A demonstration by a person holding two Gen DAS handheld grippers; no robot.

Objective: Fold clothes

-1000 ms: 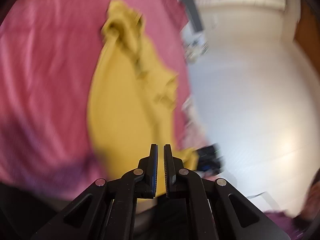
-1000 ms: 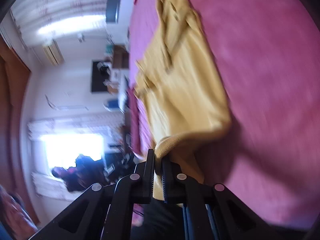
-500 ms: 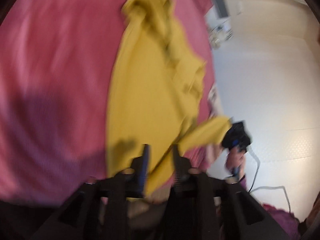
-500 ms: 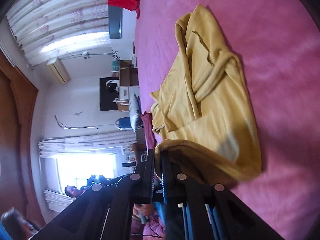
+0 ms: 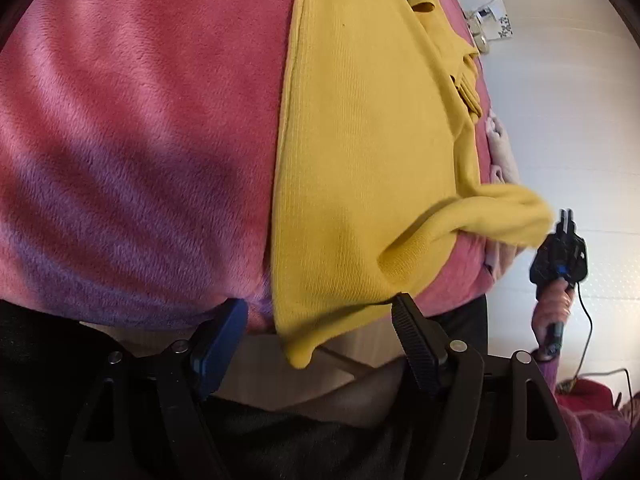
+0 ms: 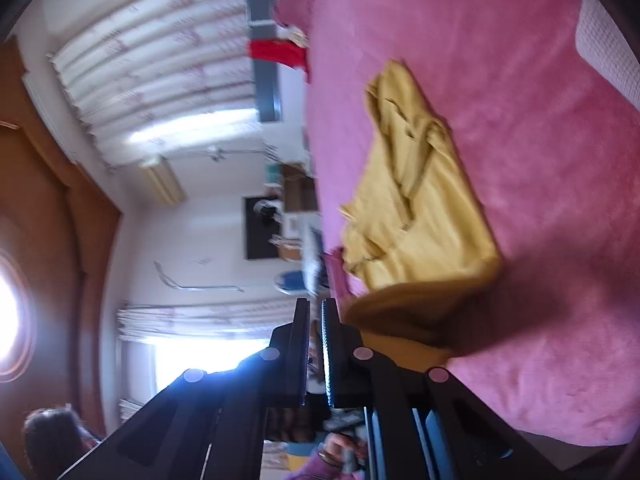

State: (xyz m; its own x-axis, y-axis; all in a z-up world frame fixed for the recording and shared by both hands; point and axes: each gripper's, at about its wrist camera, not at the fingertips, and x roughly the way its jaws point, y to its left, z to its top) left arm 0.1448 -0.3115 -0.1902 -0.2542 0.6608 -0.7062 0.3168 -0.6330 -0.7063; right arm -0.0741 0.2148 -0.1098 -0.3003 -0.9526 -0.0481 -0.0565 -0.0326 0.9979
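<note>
Yellow knit cloth, a garment (image 5: 360,140), is spread on the pink blanket (image 5: 140,120) of a bed, with its near hem hanging over the bed's edge. The left gripper (image 5: 316,328) is seen with its jaws opening; the hem's drooping corner lies between them, untouched by either pad. The right gripper (image 6: 315,344) is held pressed shut. From the left wrist view a far corner of the garment appears pinched in its tips and drawn off the bed's side, though the contact itself is small and hard to make out. The cloth is judged light, soft and limp: it sags wherever it is unsupported, and creases are bunched at its far end. It is best taken at a hem corner, with both layers pinched together, since a single layer would probably slide loose. The plush blanket may drag on it.
</note>
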